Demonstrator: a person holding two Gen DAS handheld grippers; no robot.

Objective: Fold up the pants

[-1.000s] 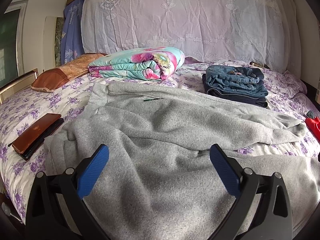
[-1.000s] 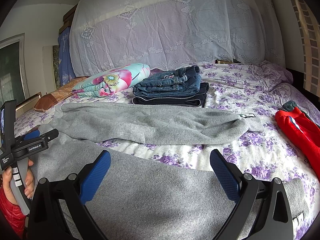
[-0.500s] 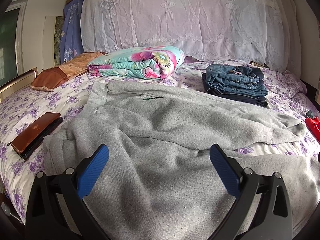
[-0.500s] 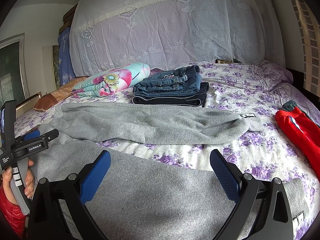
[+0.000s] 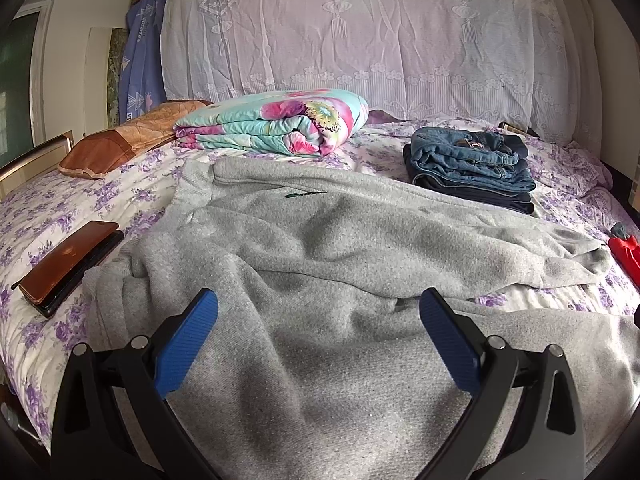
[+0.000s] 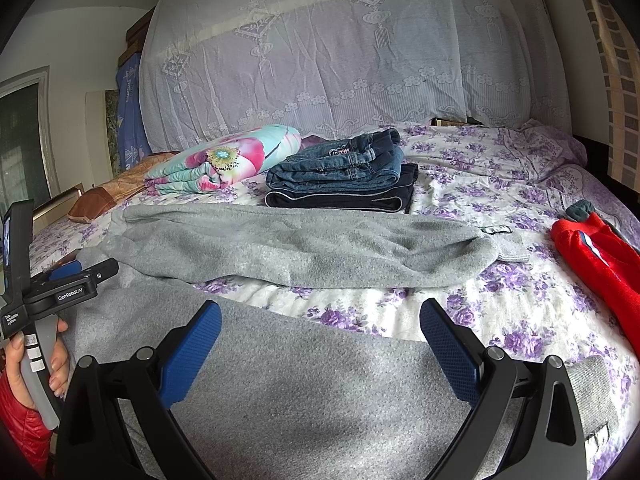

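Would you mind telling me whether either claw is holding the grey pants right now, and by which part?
Nothing is held. The left claw and right claw are both open above the grey pants.

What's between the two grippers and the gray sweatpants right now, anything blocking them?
Nothing visible. The gray sweatpants lie spread on the bed directly beneath both open grippers, left gripper and right gripper. The brown wallet, folded jeans and red garment all sit off to the sides.

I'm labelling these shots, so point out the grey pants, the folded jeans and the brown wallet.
grey pants [image 5: 320,240], left wrist view, middle of the spread fabric.
folded jeans [image 6: 340,164], right wrist view, top denim layer.
brown wallet [image 5: 68,260], left wrist view, its top face.
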